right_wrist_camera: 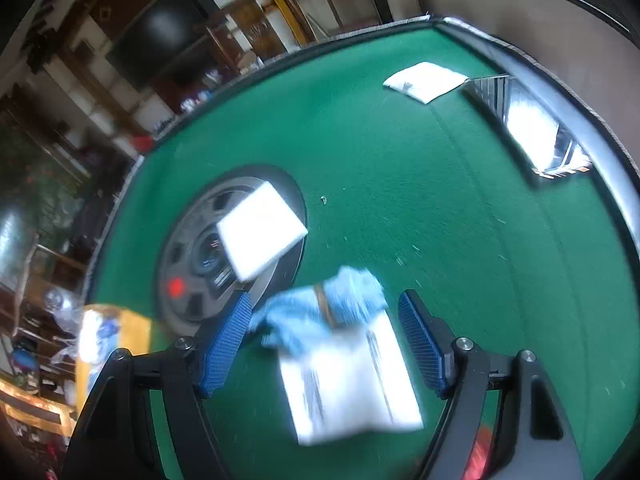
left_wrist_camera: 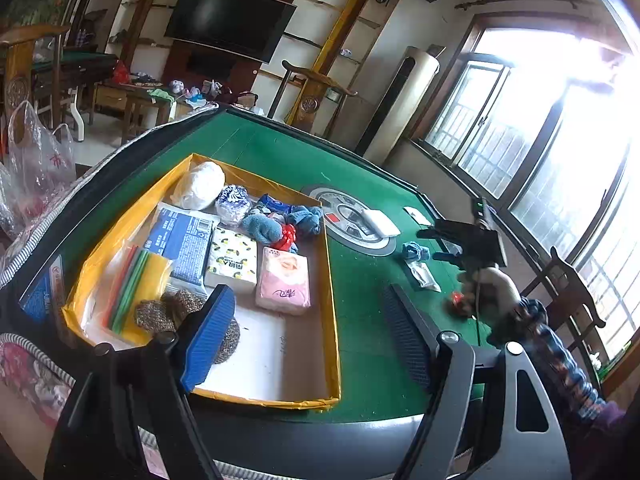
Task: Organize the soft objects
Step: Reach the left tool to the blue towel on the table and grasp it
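A green table [left_wrist_camera: 360, 300] holds a yellow-rimmed box [left_wrist_camera: 330, 320] filled with tissue packs, blue socks and a white bag. The left gripper [left_wrist_camera: 304, 344] hovers over the box's near corner, jaws wide and empty. Beyond the box's far side, past the round panel in the table's middle, the right gripper [right_wrist_camera: 324, 344] hangs with jaws wide apart over a blue sock [right_wrist_camera: 320, 312] and a white packet [right_wrist_camera: 352, 384], touching neither.

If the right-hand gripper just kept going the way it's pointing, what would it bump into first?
Most likely the light blue cloth lying between the open fingers of the right gripper, partly over a white packet on the green table. The picture is blurred, so depth is uncertain.
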`<state>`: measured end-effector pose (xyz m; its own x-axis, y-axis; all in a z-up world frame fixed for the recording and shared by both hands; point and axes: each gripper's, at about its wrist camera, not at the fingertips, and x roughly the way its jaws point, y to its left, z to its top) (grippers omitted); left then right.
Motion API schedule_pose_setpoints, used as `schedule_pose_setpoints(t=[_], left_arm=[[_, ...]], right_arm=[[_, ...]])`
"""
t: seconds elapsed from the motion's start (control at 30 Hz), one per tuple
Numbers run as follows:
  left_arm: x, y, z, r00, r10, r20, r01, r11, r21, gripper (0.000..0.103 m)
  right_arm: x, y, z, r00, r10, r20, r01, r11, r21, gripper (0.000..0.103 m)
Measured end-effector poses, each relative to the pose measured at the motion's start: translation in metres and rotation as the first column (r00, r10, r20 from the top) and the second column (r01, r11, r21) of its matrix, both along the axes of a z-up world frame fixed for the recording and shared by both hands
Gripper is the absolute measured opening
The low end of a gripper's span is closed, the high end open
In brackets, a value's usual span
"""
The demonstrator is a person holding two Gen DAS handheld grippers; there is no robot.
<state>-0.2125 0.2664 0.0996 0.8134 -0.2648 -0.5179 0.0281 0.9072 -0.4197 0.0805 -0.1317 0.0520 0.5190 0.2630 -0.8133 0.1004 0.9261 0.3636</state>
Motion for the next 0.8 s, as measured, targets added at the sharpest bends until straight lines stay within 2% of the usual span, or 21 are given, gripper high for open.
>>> schedule_pose_setpoints(t=[0.1,0.13,0.2,0.27,0.3,0.37,0.43,0.47,0.5,0.53,0.57,0.63,0.7,0.73,0.8], left_arm=[[-0.003,-0.003,-0.001,1.0,0.0,-0.007,0.0,1.0,0.009,0.076],[-0.004,-0.003,-0.002,1.0,-0.003,-0.01,0.003,1.0,0.01,0.076],[-0.002,-0.006,-0.004,1.0,-0.012,-0.019,0.012,1.0,0.017,0.076],[0.004,-0.013,-0.005,0.999,-0.03,-0.03,0.031,0.999,0.019,0.076],[0.007,-0.017,-0.006,0.998,-0.042,-0.035,0.043,0.999,0.015,0.076],[0.011,-0.028,-0.006,0.996,-0.08,-0.039,0.081,0.997,0.011,0.076],[0.013,-0.04,-0.006,0.993,-0.114,-0.043,0.115,0.993,0.026,0.076],[0.014,-0.047,-0.006,0.99,-0.133,-0.047,0.135,0.99,0.035,0.076],[0.016,-0.054,-0.007,0.987,-0.151,-0.053,0.154,0.987,0.044,0.076],[0.018,-0.061,-0.007,0.985,-0.165,-0.06,0.168,0.984,0.052,0.076],[0.02,-0.067,-0.008,0.981,-0.179,-0.069,0.183,0.981,0.058,0.076],[0.026,-0.08,-0.011,0.974,-0.207,-0.088,0.213,0.975,0.066,0.076],[0.032,-0.093,-0.014,0.969,-0.225,-0.106,0.233,0.97,0.067,0.076],[0.035,-0.098,-0.016,0.965,-0.234,-0.115,0.242,0.968,0.064,0.076],[0.039,-0.112,-0.018,0.957,-0.255,-0.136,0.266,0.962,0.067,0.076]], right_arm=[[0.016,0.022,-0.015,0.997,0.054,-0.048,-0.054,0.998,-0.01,0.071],[0.012,0.024,-0.016,0.998,0.063,-0.03,-0.063,0.998,-0.026,0.071],[0.003,0.041,-0.014,0.987,0.161,0.005,-0.16,0.986,-0.034,0.066],[-0.013,0.064,-0.015,0.957,0.289,0.007,-0.288,0.956,-0.058,0.063],[-0.025,0.077,-0.015,0.936,0.351,0.008,-0.349,0.932,-0.094,0.063],[-0.053,0.104,-0.015,0.861,0.509,0.009,-0.506,0.857,-0.095,0.063],[-0.089,0.123,-0.01,0.752,0.659,0.014,-0.658,0.752,-0.027,0.063],[-0.101,0.125,-0.006,0.721,0.693,0.028,-0.693,0.721,-0.008,0.063],[-0.113,0.122,0.001,0.704,0.709,0.05,-0.71,0.705,-0.004,0.064],[-0.121,0.116,0.008,0.707,0.703,0.074,-0.704,0.71,-0.012,0.064],[-0.127,0.104,0.017,0.726,0.679,0.105,-0.681,0.732,-0.021,0.065],[-0.127,0.073,0.03,0.8,0.58,0.155,-0.577,0.814,-0.067,0.07],[-0.116,0.04,0.035,0.889,0.421,0.181,-0.402,0.906,-0.135,0.082],[-0.107,0.026,0.032,0.92,0.355,0.169,-0.334,0.932,-0.138,0.082],[-0.088,0.012,0.022,0.952,0.278,0.127,-0.262,0.957,-0.129,0.082]])
